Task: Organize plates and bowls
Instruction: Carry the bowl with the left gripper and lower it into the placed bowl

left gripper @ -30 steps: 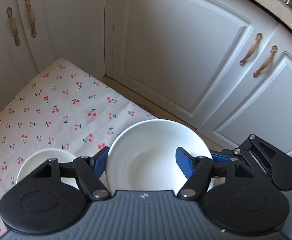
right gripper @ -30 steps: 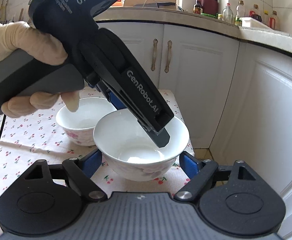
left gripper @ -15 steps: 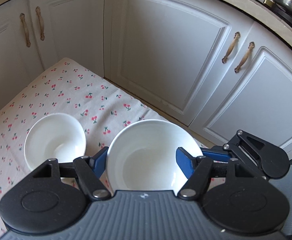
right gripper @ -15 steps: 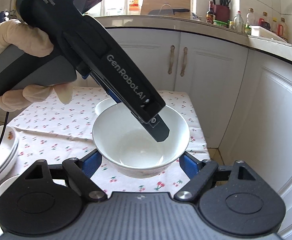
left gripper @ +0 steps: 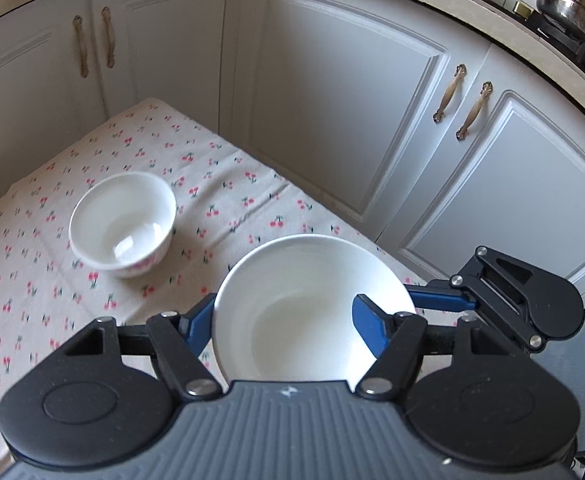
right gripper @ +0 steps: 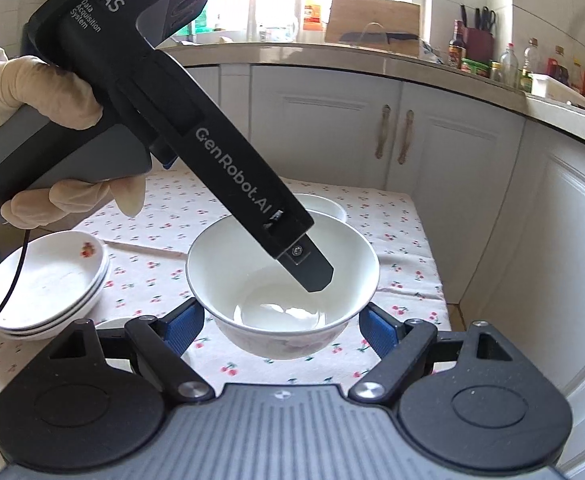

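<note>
A white bowl (left gripper: 312,304) with pink flowers outside hangs above the cherry-print table (left gripper: 232,204), held by both grippers. My left gripper (left gripper: 282,318) is shut on it: the right finger (right gripper: 308,268) reaches inside, the left finger lies outside the wall. My right gripper (right gripper: 282,320) comes in from the side, its blue pads pressed on the bowl's (right gripper: 220,264) two outer sides; one of its fingers (left gripper: 440,300) shows at the rim. A second, like bowl (left gripper: 122,224) stands upright on the cloth, apart, and peeks out behind the held one (right gripper: 324,204).
A stack of shallow white plates (right gripper: 48,284) sits at the table's left, with another white rim (right gripper: 112,322) beside it. White cabinet doors (left gripper: 332,100) close in behind and to the right of the table. A gloved hand (right gripper: 32,92) holds the left gripper.
Both grippers have risen and drawn back together with the bowl. The second bowl now lies farther off on the cloth, and the plate stack has come into the right wrist view.
</note>
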Demonstrator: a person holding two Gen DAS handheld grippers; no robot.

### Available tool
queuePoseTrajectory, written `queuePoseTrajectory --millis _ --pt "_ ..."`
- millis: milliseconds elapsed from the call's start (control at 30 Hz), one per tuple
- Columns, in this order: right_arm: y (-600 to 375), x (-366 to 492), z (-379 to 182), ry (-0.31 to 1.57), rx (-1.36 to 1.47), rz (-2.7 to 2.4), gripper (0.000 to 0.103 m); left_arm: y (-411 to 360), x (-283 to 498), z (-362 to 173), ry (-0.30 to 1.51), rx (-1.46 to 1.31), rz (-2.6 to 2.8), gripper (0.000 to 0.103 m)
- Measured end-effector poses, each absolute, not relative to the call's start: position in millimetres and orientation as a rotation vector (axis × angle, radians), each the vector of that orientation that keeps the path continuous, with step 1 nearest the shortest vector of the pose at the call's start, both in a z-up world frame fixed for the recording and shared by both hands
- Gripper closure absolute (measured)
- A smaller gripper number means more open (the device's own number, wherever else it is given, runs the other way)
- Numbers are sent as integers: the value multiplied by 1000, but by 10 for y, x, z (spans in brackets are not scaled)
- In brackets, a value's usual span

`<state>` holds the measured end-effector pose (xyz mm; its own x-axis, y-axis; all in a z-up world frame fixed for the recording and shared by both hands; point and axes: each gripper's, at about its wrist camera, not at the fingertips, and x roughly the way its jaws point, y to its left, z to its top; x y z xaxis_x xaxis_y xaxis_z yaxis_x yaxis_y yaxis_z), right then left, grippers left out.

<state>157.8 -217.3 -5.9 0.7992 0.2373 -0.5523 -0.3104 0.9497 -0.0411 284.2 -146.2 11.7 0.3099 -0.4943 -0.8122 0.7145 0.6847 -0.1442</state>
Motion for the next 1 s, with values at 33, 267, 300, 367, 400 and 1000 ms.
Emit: queuePoseTrajectory --millis 33,267,300,367,400,1000 --pt "-2158 1546 -48 575 -133 303 15 -1433 2801 123 965 263 -807 32" --pt "-2004 1347 7 574 -148 366 15 -1181 2543 139 963 252 -761 32" --pt "-1980 1327 10 573 -152 376 15 -1137 2517 137 966 242 -754 32" --pt "-1928 1292 12 576 -161 396 15 -1055 2465 133 969 226 -742 32" --pt "-1903 1284 19 577 -163 404 15 -1015 2438 132 970 218 -735 32" --pt "-1577 1120 -156 640 -202 504 15 -602 2188 -60 996 146 -681 32"
